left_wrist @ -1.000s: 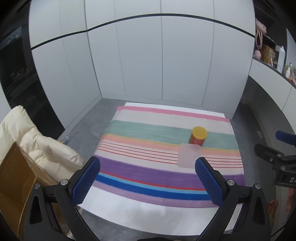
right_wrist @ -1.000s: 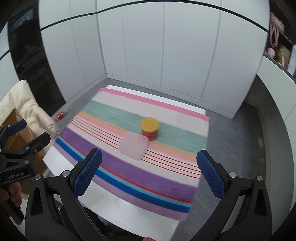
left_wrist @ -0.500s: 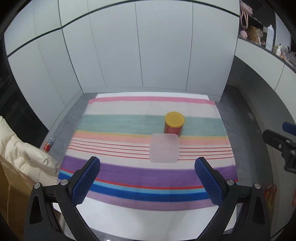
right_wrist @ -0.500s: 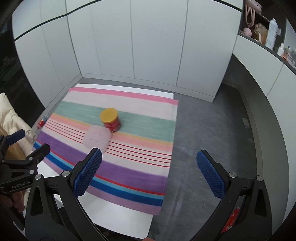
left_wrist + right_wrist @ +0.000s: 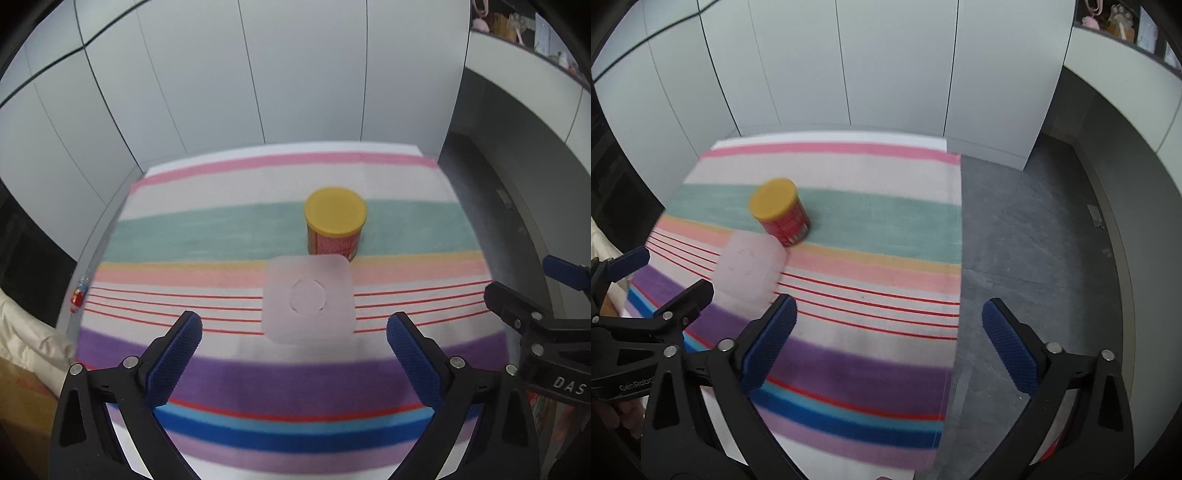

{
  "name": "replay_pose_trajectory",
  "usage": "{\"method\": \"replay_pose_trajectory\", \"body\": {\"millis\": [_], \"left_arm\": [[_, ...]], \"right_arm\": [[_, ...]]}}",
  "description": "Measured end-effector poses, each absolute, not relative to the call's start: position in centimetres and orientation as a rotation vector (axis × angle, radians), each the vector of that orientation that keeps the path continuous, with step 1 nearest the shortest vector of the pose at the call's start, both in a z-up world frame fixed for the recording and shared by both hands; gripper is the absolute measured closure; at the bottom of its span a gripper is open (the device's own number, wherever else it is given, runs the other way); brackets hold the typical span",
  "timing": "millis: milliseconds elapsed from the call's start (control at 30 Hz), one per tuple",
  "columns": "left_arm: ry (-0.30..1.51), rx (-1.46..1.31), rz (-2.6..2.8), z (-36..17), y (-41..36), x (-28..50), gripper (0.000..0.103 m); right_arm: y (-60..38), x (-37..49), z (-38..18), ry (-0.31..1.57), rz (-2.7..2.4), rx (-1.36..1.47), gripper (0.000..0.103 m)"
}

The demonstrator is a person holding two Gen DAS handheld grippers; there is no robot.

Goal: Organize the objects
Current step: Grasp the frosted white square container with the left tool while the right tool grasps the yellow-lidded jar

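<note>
Covering the table in the middle of both views is a striped cloth (image 5: 229, 236) of woven, slightly fuzzy texture, with bands of pink, teal, peach, purple and blue plus thin red lines. A cylindrical red can (image 5: 334, 230) with a smooth round yellow lid stands upright on the teal band, centre of the left wrist view. Just in front of it, overlapping its base in the picture, lies a frosted translucent square container (image 5: 308, 297) with rounded corners and a faint circular mark on top.

The left gripper (image 5: 293, 354) stands open at the bottom of the frame; its blue, cross-hatched pads (image 5: 173, 363) on black plastic arms flank empty space below the container, touching nothing.

The right gripper (image 5: 888, 349) is also open and empty; its jaws have just been closing slightly. It hangs over the cloth's right edge and grey speckled floor (image 5: 1034, 258), lower right of its frame.
</note>
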State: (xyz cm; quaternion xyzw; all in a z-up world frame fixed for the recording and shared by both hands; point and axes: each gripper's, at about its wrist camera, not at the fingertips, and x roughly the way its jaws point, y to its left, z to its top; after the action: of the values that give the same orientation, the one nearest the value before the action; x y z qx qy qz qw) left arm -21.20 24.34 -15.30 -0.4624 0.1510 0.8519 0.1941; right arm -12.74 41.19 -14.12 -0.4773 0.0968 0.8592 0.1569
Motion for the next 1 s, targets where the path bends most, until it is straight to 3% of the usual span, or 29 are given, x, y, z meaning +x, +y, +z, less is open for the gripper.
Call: {"method": "replay_pose_trajectory", "body": {"millis": [400, 567, 1000], "left_arm": [[0.395, -1.356, 2.347, -21.7, 25.9, -24.4, 0.007], [0.377, -1.384, 2.331, -23.1, 26.0, -25.6, 0.02], [0.337, -1.407, 2.454, -22.9, 20.3, -29.0, 0.02]], "right_arm": [[42.1, -16.0, -19.7, 0.235, 2.477, -1.394, 0.008], [41.7, -17.5, -20.8, 0.236, 2.499, -1.409, 0.011], [37.0, -22.5, -22.0, 0.288, 2.637, -1.37, 0.013]]}}
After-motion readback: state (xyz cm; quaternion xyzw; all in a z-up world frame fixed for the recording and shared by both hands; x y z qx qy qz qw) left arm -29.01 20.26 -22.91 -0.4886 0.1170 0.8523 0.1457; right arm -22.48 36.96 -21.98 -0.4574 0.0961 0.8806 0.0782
